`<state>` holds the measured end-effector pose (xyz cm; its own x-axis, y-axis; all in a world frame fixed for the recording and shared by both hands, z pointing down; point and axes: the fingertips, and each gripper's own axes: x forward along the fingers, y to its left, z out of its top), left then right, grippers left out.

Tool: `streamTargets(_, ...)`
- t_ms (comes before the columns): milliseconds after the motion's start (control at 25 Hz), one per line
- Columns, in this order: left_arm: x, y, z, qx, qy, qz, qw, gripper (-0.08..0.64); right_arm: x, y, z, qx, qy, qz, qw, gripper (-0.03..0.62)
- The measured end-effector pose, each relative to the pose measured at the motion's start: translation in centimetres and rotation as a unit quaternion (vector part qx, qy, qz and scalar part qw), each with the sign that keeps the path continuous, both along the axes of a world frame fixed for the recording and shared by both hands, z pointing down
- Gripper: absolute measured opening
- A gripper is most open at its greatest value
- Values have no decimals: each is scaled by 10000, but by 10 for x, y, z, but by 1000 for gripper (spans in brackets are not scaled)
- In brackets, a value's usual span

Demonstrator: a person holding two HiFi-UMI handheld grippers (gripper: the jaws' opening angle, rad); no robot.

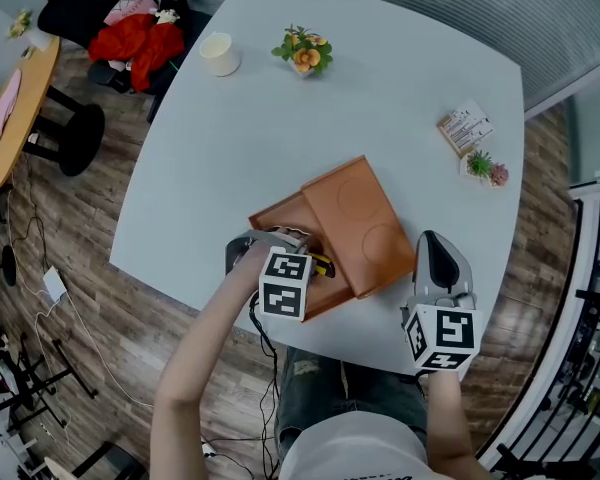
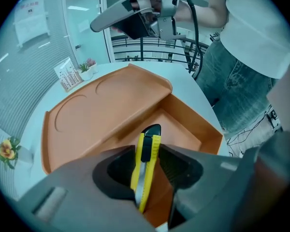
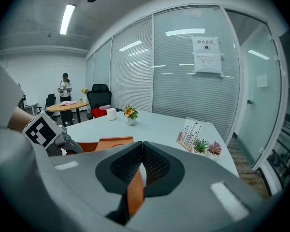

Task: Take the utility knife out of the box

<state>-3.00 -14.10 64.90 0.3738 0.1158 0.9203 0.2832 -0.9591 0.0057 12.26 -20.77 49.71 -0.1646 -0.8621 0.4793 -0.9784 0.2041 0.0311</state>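
yellow utility knife (image 2: pixel 145 159) pinched in left claw (image 2: pixel 148 151) over orange box (image 2: pixel 186 125).

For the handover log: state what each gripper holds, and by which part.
Left gripper grips the utility knife across its yellow body, black tip protruding. Right gripper: jaws together, nothing held.

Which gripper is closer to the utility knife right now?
Left. The left gripper is shut on the utility knife above the box. The right gripper is off past the box's right side, jaws together.
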Motion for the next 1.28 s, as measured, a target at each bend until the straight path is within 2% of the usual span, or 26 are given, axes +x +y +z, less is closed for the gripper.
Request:
streamTargets(360,1,3,16,73,-384,184,9991,161,-6,1,-5,59,-5,-56,10000,29)
streamTargets(560,3,3,20,288,-524,456,9972,176,-2,2,-5,55,-20,-10,10000,28)
streamTargets(800,2,5,23,204,-734,591,9953,166,1,2,-4,56,-44,53,10000,28)
streamTargets(1000,2,6,22,235,-637,707,9952,155,0,3,-3,32,-77,54,10000,29)
streamTargets(1280,0,6,9,550,-535,680,9947,155,-6,1,-8,83,-104,-5,9999,29)
